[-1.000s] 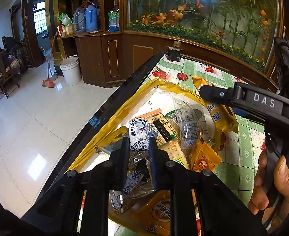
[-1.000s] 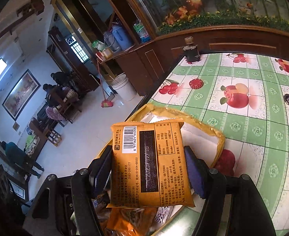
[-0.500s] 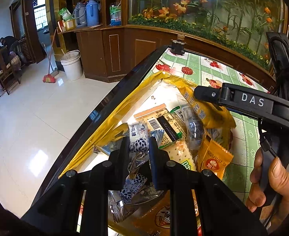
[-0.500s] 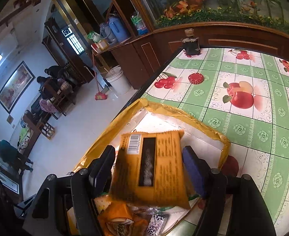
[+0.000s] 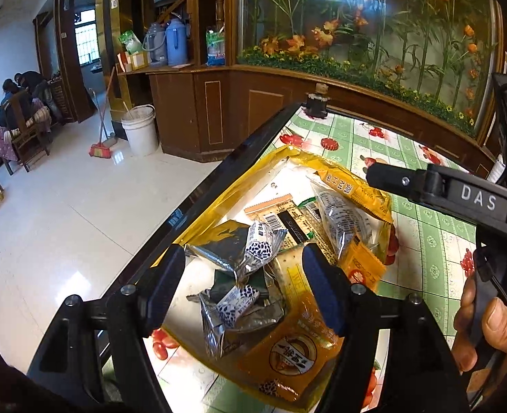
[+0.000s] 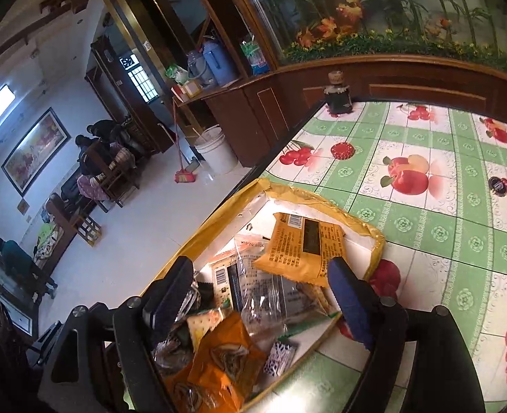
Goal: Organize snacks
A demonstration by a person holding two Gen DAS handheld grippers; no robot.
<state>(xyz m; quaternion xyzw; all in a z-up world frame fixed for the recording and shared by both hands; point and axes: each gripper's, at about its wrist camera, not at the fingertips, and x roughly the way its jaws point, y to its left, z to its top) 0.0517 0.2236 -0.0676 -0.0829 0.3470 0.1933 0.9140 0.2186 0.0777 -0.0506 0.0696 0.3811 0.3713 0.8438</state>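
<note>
Released since the earlier frame: a small silver foil sachet with blue-and-white print (image 5: 260, 244), now lying loose between the spread jaws of the left gripper (image 5: 245, 270), just opened. Likewise dropped: a flat orange plastic snack packet with barcode (image 6: 305, 251), resting at the far end of the shallow yellow-rimmed white tray (image 6: 374, 237); the right gripper (image 6: 260, 296) is held wide, empty. Packets are judged light, crinkly, slippery, crushable; sealed edges are best pinched.
</note>
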